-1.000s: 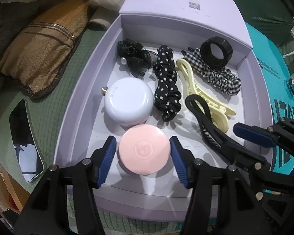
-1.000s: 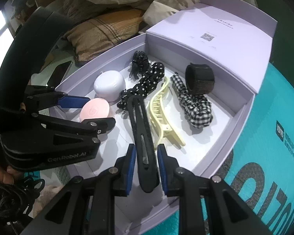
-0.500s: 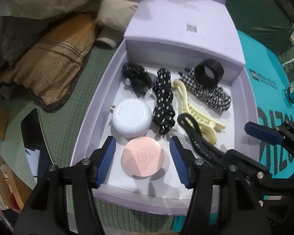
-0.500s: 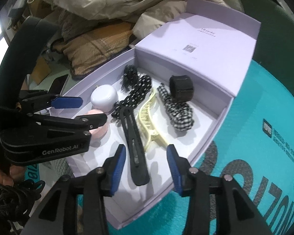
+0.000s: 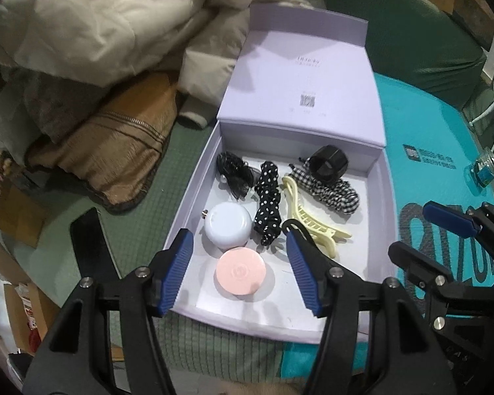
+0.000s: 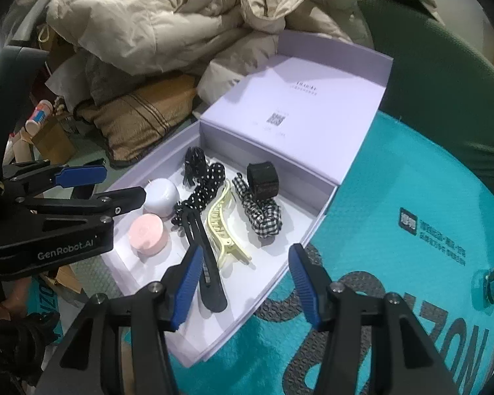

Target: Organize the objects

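Observation:
An open lilac box [image 5: 194, 194] [image 6: 313, 230] holds hair items. A pink round case [image 5: 240, 271] [image 6: 148, 234] and a white round case [image 5: 227, 224] [image 6: 160, 194] lie at its left. A polka-dot scrunchie [image 5: 268, 204], a cream claw clip [image 5: 308, 220] [image 6: 222, 227], a long black clip [image 6: 204, 263], a checked scrunchie [image 5: 329, 191] [image 6: 263, 214] and a black cuff [image 5: 327, 163] [image 6: 262, 179] lie beside them. My left gripper [image 5: 238, 270] is open above the pink case. My right gripper [image 6: 245, 283] is open above the box's near corner, empty.
The box lid [image 5: 306, 79] stands open at the back. Bedding and a tan cushion [image 5: 115, 144] pile up to the left. A black phone [image 5: 89, 247] lies on the green mat. A small glass jar [image 5: 482, 171] stands on the teal mat at right.
My right gripper opened and let go of the long black clip, which now lies in the box. Both grippers pulled back and up from the box.

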### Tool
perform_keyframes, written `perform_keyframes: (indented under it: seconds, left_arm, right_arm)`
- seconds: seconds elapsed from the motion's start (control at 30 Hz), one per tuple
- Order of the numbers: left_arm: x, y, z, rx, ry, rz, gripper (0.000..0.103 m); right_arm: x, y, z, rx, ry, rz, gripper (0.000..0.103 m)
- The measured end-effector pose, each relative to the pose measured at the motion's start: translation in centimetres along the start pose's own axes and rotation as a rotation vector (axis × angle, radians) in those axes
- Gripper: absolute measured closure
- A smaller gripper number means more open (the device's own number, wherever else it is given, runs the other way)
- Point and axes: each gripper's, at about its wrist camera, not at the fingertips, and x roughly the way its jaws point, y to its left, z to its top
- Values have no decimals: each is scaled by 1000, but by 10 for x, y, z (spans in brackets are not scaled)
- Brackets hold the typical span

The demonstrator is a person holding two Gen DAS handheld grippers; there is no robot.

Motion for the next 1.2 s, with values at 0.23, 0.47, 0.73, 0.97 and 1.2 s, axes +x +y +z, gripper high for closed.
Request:
perform_keyframes:
  seconds: [0.23, 0.47, 0.73, 0.97, 1.2]
  left_arm:
    - [-49, -7, -6, 16, -72, 25, 41]
    - [-100, -15, -23, 12, -154, 55, 24]
    - [-137, -27, -50, 19, -193, 68, 10]
    - [-150, -34, -80, 17, -189, 38, 9]
    - [-158, -41, -108, 22, -189, 12, 9]
  right_arm:
    - [-40, 5, -2, -5, -60, -34, 44]
    - [-95, 10, -14, 3, -142, -83, 32]
    - [-144, 13, -38, 29, -197, -113, 25]
    - [-164, 16, -69, 51, -197, -110, 23]
    - [-172, 22, -96, 55, -185, -91, 23]
